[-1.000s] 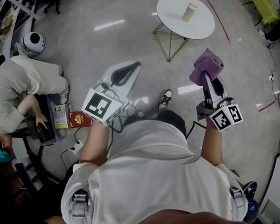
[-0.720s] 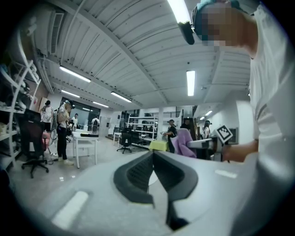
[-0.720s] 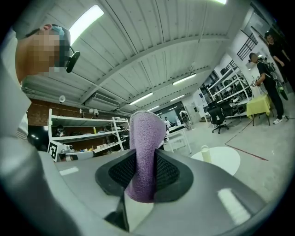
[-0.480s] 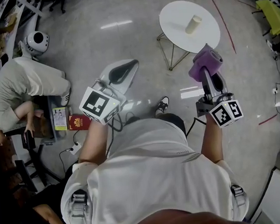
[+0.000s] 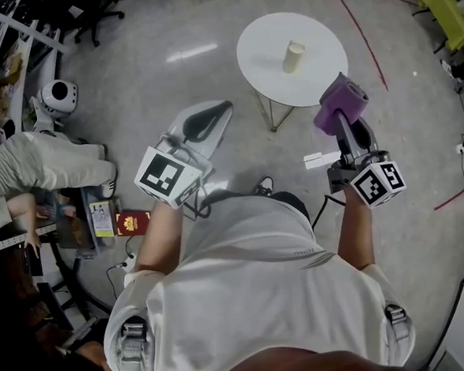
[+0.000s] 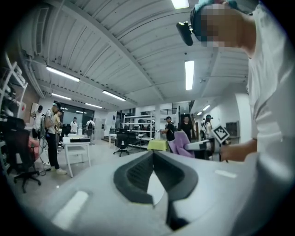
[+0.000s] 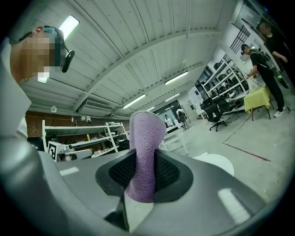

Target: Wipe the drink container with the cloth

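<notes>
A pale cream drink container stands upright on a small round white table ahead of me. My right gripper is shut on a purple cloth, held up in the air to the right of the table; in the right gripper view the cloth stands up between the jaws. My left gripper is shut and holds nothing, raised to the left of the table. In the left gripper view its jaws meet, with the purple cloth seen beyond them.
The table stands on thin wire legs over a glossy grey floor. A person in pale clothes crouches at the left beside a small white robot and books. Red tape lines mark the floor at the right.
The table and container have shifted left and nearer in the head view as I moved. Both grippers keep their raised poses; the right one stays shut on the cloth.
</notes>
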Tool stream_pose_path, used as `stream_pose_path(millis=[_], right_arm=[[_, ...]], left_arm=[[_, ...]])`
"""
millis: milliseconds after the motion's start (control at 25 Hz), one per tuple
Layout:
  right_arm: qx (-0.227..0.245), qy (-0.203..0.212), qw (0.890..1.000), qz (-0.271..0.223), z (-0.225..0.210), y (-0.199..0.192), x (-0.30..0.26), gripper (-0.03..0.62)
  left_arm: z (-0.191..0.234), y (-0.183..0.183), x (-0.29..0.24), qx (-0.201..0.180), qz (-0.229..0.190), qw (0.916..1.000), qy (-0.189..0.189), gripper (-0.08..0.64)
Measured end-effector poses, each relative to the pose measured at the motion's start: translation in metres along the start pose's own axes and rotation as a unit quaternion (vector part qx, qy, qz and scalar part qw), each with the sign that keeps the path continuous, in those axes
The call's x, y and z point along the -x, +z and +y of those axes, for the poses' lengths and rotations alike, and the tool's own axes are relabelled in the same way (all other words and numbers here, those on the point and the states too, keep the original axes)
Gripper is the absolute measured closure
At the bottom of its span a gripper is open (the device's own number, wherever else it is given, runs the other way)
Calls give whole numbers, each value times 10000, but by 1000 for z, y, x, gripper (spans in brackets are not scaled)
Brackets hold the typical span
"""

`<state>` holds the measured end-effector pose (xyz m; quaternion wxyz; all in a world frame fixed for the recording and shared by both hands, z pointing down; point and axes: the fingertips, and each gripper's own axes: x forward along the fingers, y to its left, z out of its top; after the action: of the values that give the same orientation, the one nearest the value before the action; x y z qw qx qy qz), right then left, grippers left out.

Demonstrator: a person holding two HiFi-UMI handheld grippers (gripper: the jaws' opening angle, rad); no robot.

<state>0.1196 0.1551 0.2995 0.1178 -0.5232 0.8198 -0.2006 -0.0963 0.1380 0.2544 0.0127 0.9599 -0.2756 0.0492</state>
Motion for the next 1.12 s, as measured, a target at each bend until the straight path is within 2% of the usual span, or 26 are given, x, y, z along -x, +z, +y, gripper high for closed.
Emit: stream_pose_path(millis=[200,360,480,680,840,960,1120], right_arm=[[-275,-107,9995,131,-48,4,-10,489],[-351,-233,9987,285,-77,2,-27,489],[-418,-439,9975,371,-95,-1,-43,489],[-395,-796,9954,363,-120,2,-92,489],[-376,-1089,9926,396,-134,8,-152,489],[-346,-1359,9889,498,-141,8,-195,489],[-453,-1732,9826,498,-154,3,-235,489]], left_arm=[[-3,-4,-58,-178,216,9991,-314,558],[16,-10,-97,-452,364,9972,-475,558],[37,-18,-120,-334,427,9961,-694,558],[91,-28,-164,-237,382,9928,-1112,558],[156,-33,-204,-235,375,9890,-1411,558],[199,-42,-234,-230,509,9831,-1744,558],[231,-60,-271,-295,759,9674,-2400,558]])
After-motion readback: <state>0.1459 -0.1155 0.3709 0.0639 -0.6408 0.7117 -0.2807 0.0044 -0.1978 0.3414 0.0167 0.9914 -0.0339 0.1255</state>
